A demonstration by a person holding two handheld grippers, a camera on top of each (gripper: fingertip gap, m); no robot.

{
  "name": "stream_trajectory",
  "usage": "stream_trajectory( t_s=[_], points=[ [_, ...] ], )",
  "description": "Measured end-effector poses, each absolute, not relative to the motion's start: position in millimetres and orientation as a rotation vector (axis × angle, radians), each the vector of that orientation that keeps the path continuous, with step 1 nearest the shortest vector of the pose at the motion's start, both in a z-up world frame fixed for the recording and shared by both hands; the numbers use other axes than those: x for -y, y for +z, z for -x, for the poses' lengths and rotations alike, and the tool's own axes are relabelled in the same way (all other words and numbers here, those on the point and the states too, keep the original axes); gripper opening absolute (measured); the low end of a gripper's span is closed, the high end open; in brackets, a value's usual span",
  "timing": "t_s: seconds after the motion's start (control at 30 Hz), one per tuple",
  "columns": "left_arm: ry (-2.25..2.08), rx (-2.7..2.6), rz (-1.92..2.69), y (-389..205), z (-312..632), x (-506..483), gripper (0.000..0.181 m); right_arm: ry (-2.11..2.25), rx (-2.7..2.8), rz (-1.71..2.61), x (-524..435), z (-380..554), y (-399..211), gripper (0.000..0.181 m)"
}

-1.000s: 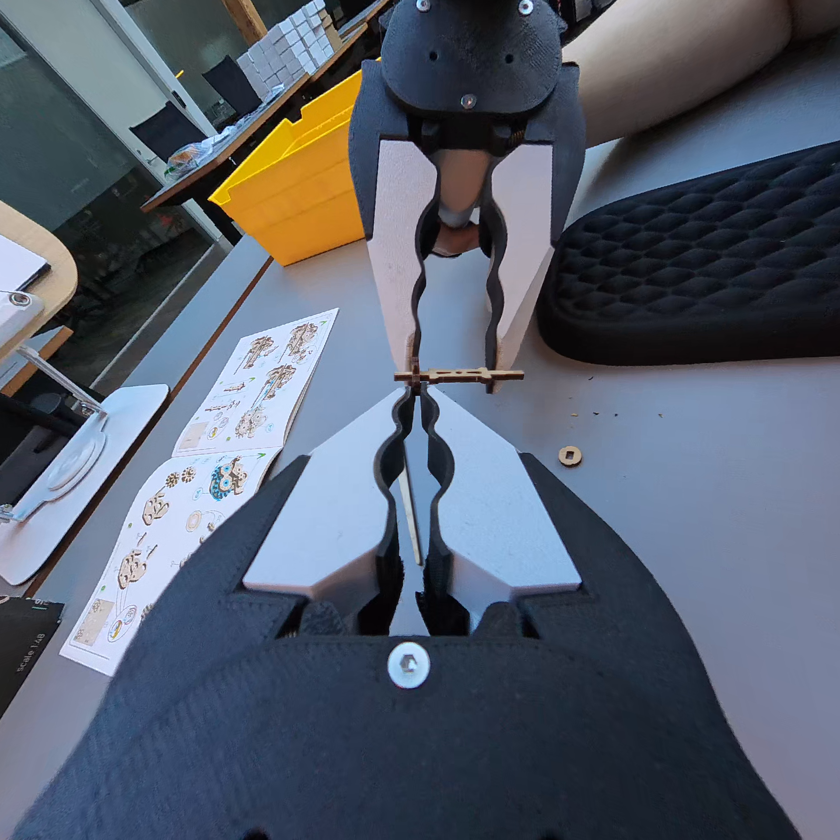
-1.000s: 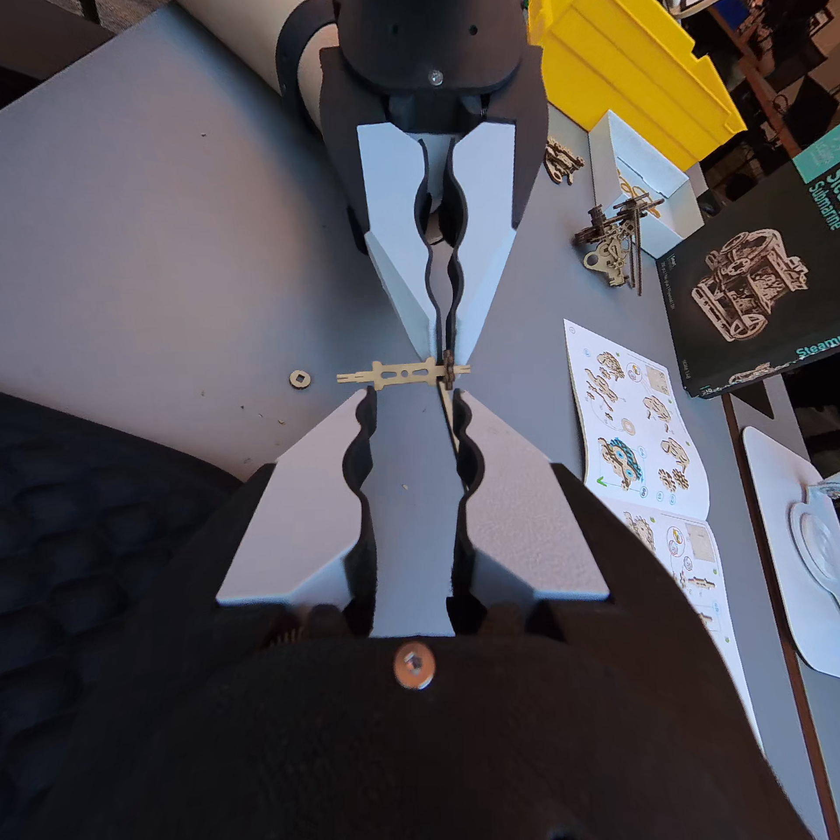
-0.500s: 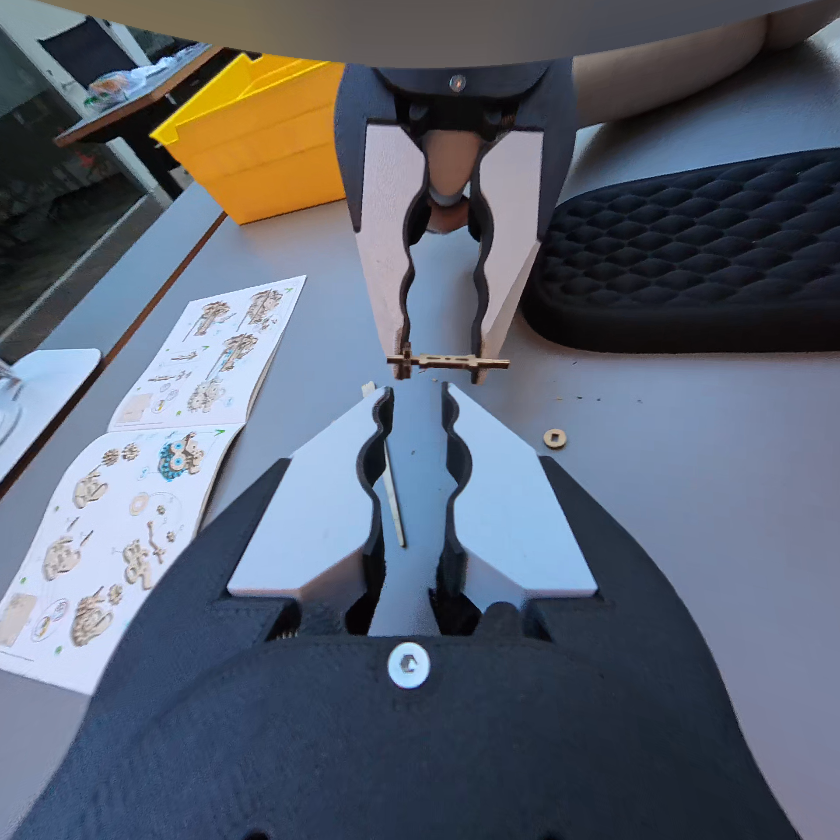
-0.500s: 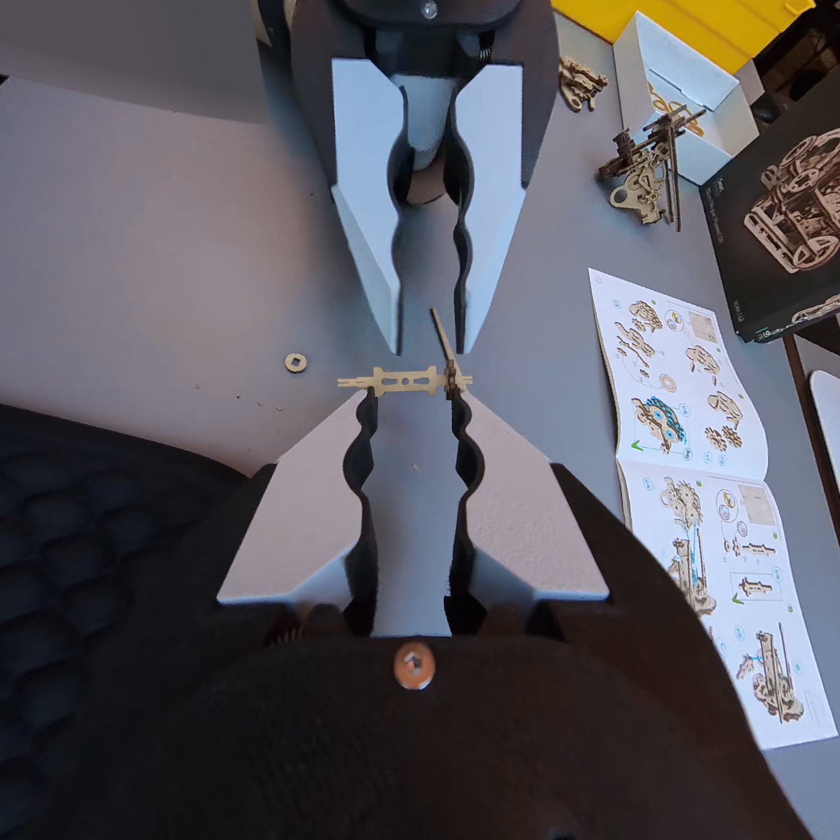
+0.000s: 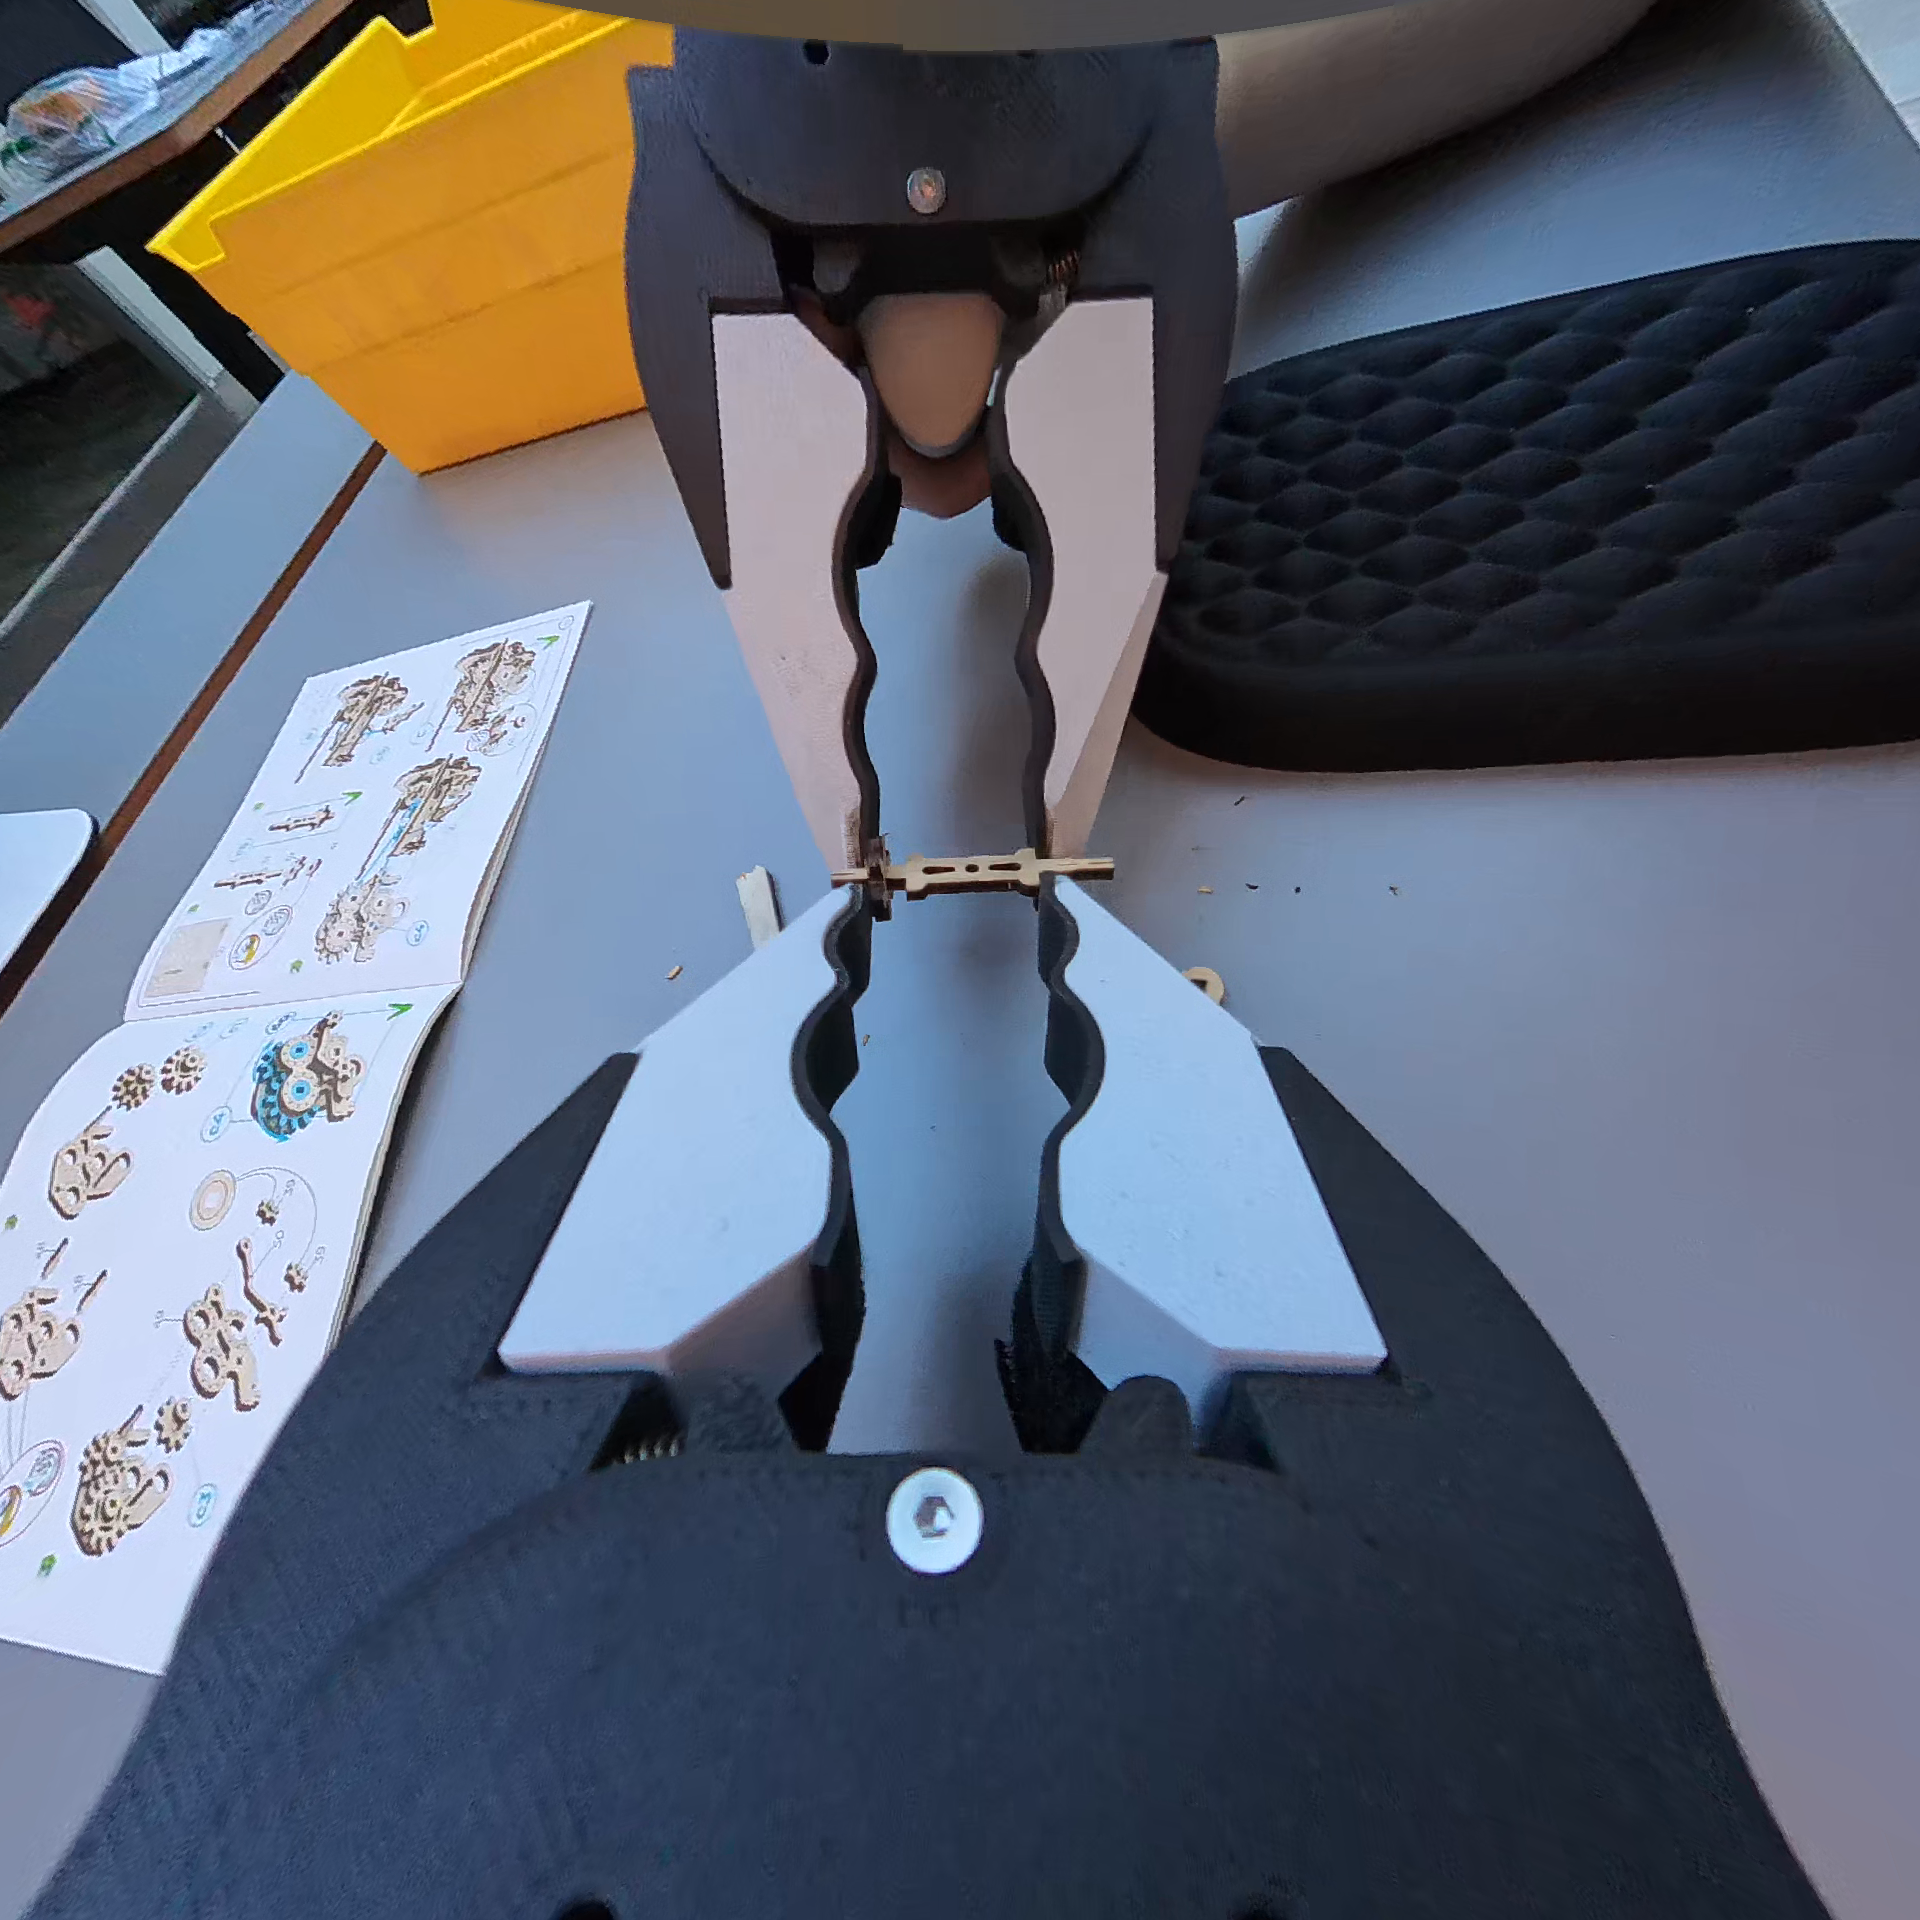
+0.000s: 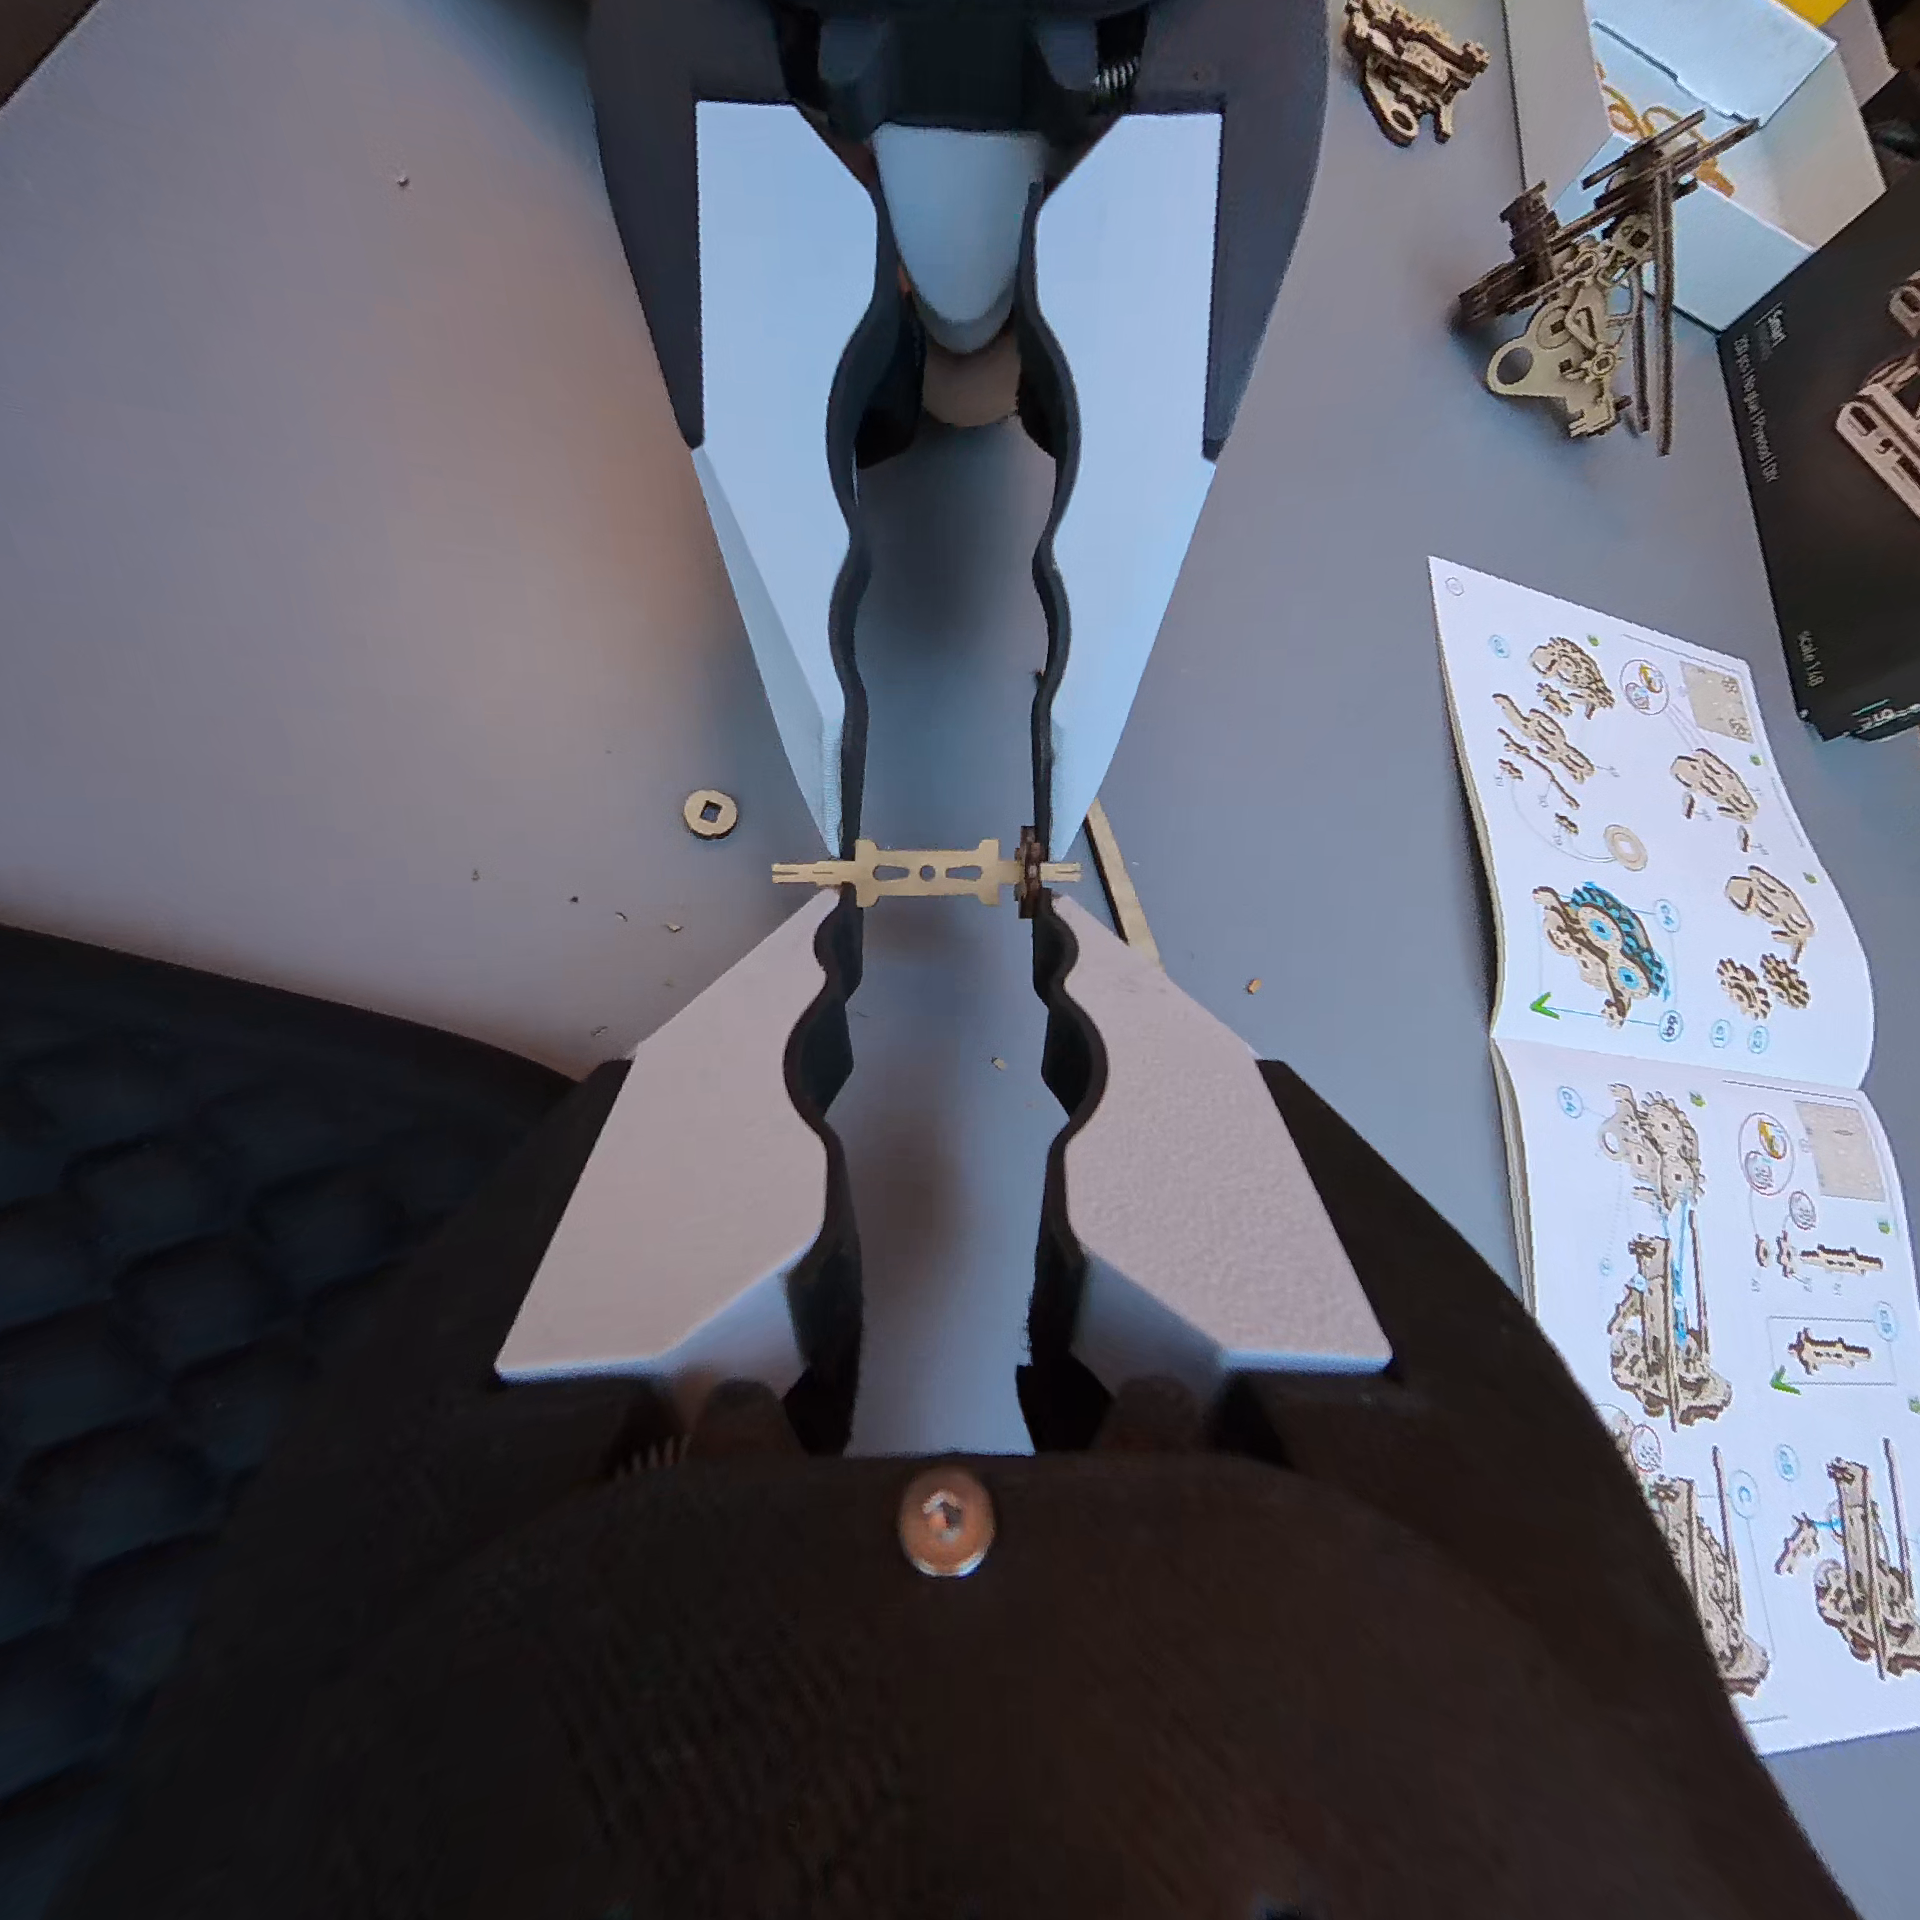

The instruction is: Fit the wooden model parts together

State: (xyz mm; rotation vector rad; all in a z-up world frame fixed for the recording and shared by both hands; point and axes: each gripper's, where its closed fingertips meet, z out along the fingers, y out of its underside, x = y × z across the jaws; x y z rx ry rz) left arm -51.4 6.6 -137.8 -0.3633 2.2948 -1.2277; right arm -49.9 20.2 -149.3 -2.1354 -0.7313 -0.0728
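**Left wrist view: axle with small gear, held in the air between two facing pairs of tongs**

**Item.** A thin wooden axle (image 5: 971, 873) lies crosswise above the grey bench (image 5: 1558, 1039), clear of its surface. A small dark gear (image 6: 1029, 883) is threaded on near one end.

**Tongs.** The right tongs (image 6: 940, 920) stand at a middling gap. They appear to pinch the axle lengthwise, one tip at each shoulder. The left tongs (image 5: 951, 920) face them at about the same gap, tips touching or just beside the axle. Whether they grip it or only steady it cannot be told.

**Also on the bench.**
- A loose flat stick (image 5: 756, 904), beside the left tongs.
- A small washer (image 6: 712, 812), lying apart.
- An open instruction booklet (image 5: 343, 831).
- A black padded mat (image 5: 1558, 520).
- A yellow bin (image 5: 436, 260).
- A part-built model (image 6: 1579, 301), farther off.

**Step in hand.** Probably seating the gear on the axle, or checking it once pressed. How far home it sits is too small to judge.

**Next move.**
- Press squarely along the axle, since side load could snap wood this thin.
- Keep one grip firm while the other changes hold.
- After that, a further part, perhaps the washer.
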Motion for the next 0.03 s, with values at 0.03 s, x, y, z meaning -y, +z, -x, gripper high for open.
stream_trajectory(
  t_s=[0.03],
  points=[
    [-1.223, -2.301, 0.363, -138.7, 51.6, -6.8, 0.030, -0.080, 0.735, 2.136, -20.3, 49.8, -150.1, 0.031]
  ],
)
